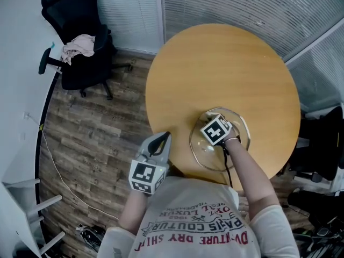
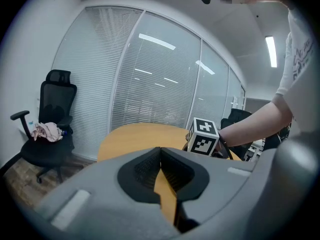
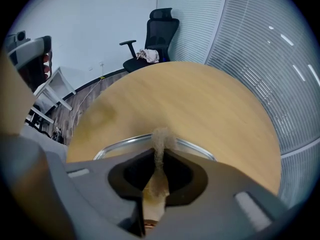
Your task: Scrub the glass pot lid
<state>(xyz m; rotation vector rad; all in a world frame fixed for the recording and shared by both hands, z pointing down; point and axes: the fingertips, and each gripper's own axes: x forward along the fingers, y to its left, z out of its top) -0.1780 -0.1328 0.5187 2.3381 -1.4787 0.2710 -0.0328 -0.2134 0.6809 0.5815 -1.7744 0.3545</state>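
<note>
My right tongs (image 3: 160,159) clench a tan fibrous scouring pad (image 3: 159,136) over the clear round glass pot lid (image 1: 206,156) by the round wooden table (image 1: 215,69)'s near edge. My left tongs (image 1: 160,140), closed empty just off that edge, brace nothing, so hard scrubbing could skate the lid off.

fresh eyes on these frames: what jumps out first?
The round wooden table fills the middle of the head view, with a glass pot lid lying near the person's edge. The right gripper sits over the lid, its fingers shut on a tan scrub pad. The left gripper is shut and empty, by the table's near edge.
</note>
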